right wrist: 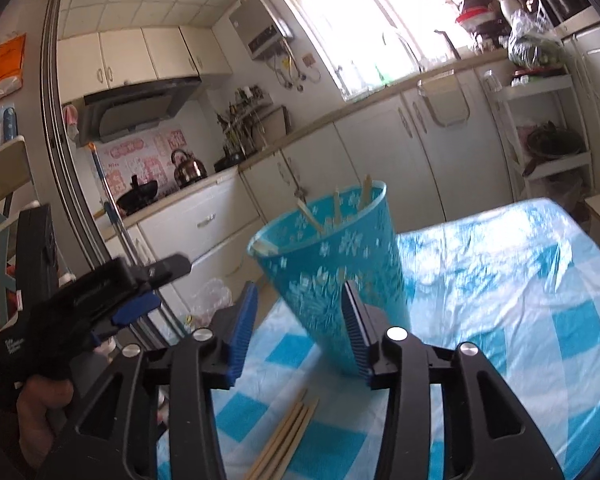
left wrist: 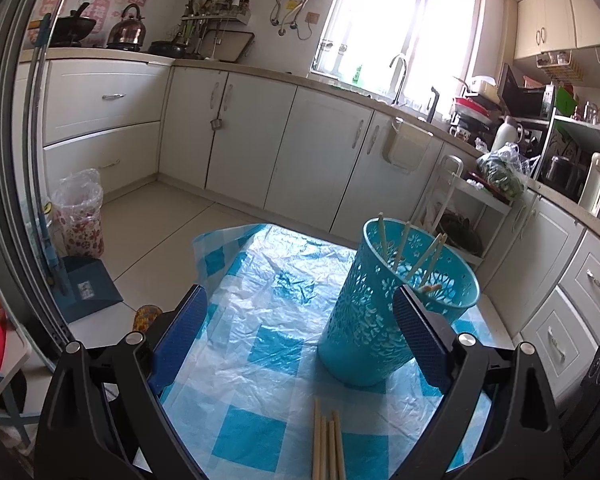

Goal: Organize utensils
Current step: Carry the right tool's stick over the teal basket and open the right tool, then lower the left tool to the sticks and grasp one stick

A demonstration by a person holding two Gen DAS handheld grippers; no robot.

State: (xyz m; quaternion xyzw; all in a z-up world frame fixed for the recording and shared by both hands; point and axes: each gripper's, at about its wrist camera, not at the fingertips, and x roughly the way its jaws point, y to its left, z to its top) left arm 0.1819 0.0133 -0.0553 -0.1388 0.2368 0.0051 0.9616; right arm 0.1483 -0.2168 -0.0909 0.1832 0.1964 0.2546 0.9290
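Here we held our two grippers over a table (left wrist: 260, 364) covered with a blue and white checked plastic sheet. The left gripper (left wrist: 300, 308) stood with its fingers wide apart and nothing between them. A turquoise cup (left wrist: 384, 312) with cut-out flowers stood upright on the sheet, just beyond the right finger of that gripper, and several wooden chopsticks (left wrist: 414, 258) leaned inside it. A small bundle of loose chopsticks (left wrist: 328, 444) lay flat on the sheet, in front of the cup and close to us. The right gripper (right wrist: 300, 312) had its fingers partly apart and they gripped nothing; the cup was just behind them. At the left of the right wrist view, a hand (right wrist: 44, 404) held the left gripper.
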